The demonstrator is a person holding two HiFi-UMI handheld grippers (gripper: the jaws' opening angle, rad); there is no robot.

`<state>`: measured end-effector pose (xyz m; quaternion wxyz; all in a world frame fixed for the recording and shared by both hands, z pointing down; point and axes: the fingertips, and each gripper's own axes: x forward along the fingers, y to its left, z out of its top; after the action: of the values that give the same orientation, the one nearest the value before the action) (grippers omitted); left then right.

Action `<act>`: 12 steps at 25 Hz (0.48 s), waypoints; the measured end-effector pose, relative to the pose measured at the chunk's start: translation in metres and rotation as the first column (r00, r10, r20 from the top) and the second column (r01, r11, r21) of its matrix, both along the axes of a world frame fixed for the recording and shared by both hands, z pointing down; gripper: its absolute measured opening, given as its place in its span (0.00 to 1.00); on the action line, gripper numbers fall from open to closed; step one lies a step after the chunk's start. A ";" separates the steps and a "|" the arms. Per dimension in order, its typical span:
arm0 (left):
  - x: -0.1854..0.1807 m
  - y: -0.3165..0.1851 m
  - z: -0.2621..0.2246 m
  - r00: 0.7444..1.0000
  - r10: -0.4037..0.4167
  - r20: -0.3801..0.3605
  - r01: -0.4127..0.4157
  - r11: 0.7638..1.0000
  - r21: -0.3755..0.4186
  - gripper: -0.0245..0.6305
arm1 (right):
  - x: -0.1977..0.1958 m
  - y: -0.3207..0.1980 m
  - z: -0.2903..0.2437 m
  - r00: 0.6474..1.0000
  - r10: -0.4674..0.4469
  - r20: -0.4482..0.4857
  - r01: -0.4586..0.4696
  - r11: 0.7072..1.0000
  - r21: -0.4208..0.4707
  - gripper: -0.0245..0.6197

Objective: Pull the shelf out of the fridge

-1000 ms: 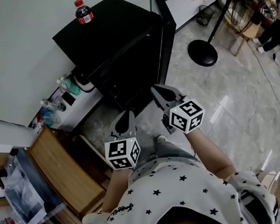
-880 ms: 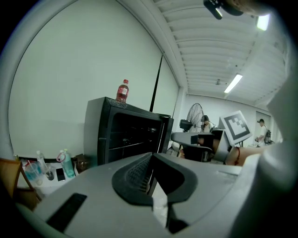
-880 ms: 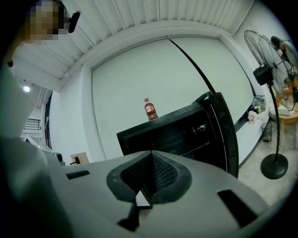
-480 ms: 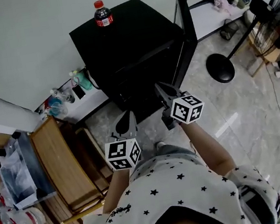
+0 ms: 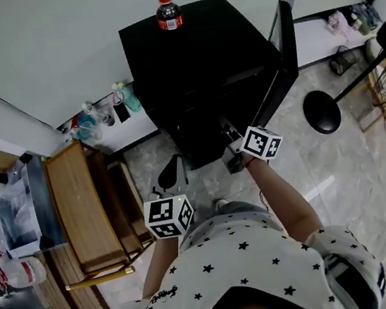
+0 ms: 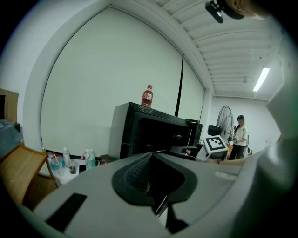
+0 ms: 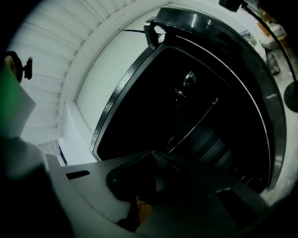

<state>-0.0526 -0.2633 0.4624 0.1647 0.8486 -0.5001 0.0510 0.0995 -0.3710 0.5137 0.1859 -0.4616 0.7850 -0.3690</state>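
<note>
Fridge (image 5: 197, 47) far centre, door (image 5: 285, 50) open to right, shelf (image 7: 195, 122) inside dark cavity; right gripper (image 5: 225, 125) pressed together, empty, at the opening; left gripper (image 5: 173, 168) likewise together, empty, nearer.

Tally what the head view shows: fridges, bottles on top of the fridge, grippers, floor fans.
Fridge: 1
Bottle on top: 1
Grippers: 2, left gripper and right gripper
Floor fan: 1
Total: 5
</note>
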 end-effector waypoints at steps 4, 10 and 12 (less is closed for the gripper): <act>-0.006 0.002 0.004 0.999 -0.048 0.014 0.048 0.999 -0.008 0.06 | 0.005 -0.017 0.011 0.986 0.017 0.166 -0.011 0.999 -0.034 0.03; -0.009 0.005 0.007 0.995 -0.096 0.027 0.096 0.995 -0.009 0.06 | 0.011 -0.037 0.030 0.941 0.050 0.335 -0.023 0.996 -0.086 0.03; -0.008 0.006 0.008 0.994 -0.105 0.031 0.105 0.994 -0.009 0.06 | 0.012 -0.043 0.036 0.922 0.060 0.381 -0.024 0.995 -0.098 0.03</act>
<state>-0.0606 -0.2576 0.4700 0.1640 0.8195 -0.5460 0.0578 0.1111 -0.4137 0.5500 0.3224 -0.4050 0.7057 -0.4838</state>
